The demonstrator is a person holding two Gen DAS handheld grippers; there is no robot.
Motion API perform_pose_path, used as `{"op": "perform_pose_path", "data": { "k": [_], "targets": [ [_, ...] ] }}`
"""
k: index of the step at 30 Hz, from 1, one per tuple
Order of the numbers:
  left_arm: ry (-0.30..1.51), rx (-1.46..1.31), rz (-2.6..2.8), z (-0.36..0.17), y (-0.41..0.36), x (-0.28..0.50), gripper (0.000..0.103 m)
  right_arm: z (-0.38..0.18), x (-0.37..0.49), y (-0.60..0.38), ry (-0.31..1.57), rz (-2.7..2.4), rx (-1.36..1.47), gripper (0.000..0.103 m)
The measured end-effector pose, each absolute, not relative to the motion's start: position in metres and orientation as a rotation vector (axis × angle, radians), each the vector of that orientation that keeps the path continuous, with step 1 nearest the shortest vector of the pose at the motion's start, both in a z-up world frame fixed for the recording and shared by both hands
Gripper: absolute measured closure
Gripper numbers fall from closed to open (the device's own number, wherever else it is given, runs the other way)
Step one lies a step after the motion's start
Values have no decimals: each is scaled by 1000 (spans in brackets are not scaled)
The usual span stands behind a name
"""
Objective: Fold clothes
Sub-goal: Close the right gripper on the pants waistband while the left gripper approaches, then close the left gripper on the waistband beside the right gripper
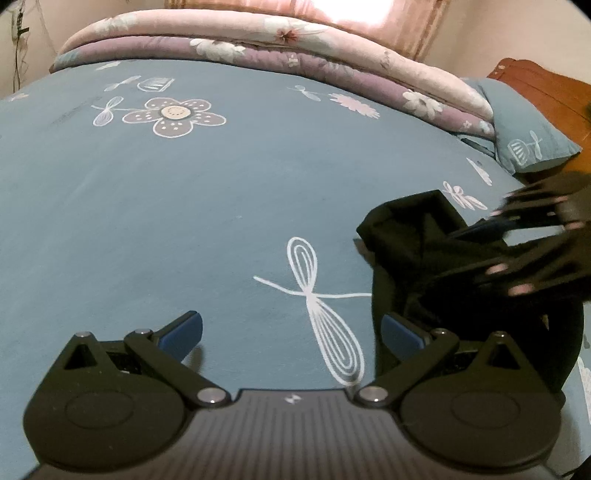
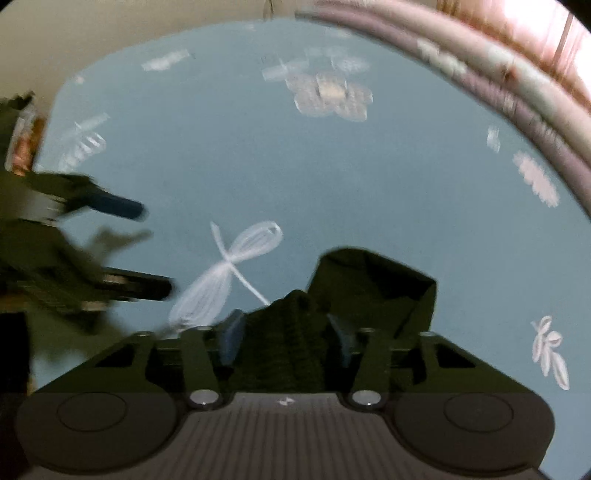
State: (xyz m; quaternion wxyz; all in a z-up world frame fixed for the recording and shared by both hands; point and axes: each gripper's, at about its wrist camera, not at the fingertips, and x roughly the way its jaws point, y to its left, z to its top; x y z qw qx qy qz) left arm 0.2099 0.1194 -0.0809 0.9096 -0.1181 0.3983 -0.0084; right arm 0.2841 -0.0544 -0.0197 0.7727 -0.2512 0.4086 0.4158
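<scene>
A blue bedsheet (image 1: 221,206) printed with white dragonflies and flowers spreads under both grippers. Only the left wrist view shows the folded floral quilts (image 1: 280,48), a blue pillow (image 1: 524,122) and the wooden headboard (image 1: 543,88). A black garment (image 1: 417,251) lies bunched on the sheet's right side. The right gripper (image 2: 284,343) pinches a ribbed fold of it at a narrow gap. The left gripper (image 1: 291,332) stands wide, nothing between its pads, just beside the garment.

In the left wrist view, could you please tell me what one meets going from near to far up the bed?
Left gripper → dragonfly print → black garment → large flower print → folded floral quilts → pink curtain.
</scene>
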Motion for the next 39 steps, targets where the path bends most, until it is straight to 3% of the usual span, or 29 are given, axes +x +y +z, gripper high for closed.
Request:
{"op": "perform_pose_path", "data": {
  "k": [5, 20, 23, 31, 39],
  "targets": [
    [789, -246, -46, -73, 118, 204, 1, 7, 224, -75, 806, 956, -604, 61],
    [655, -161, -162, -49, 97, 182, 1, -14, 132, -87, 723, 875, -632, 59],
    [614, -5, -255, -29, 78, 169, 1, -16, 127, -92, 696, 846, -635, 59],
    [356, 762, -388, -3, 27, 134, 1, -17, 130, -108, 663, 864, -549, 59],
    [416, 958, -841, -15, 5, 146, 4, -20, 129, -116, 674, 859, -501, 59]
  ]
}}
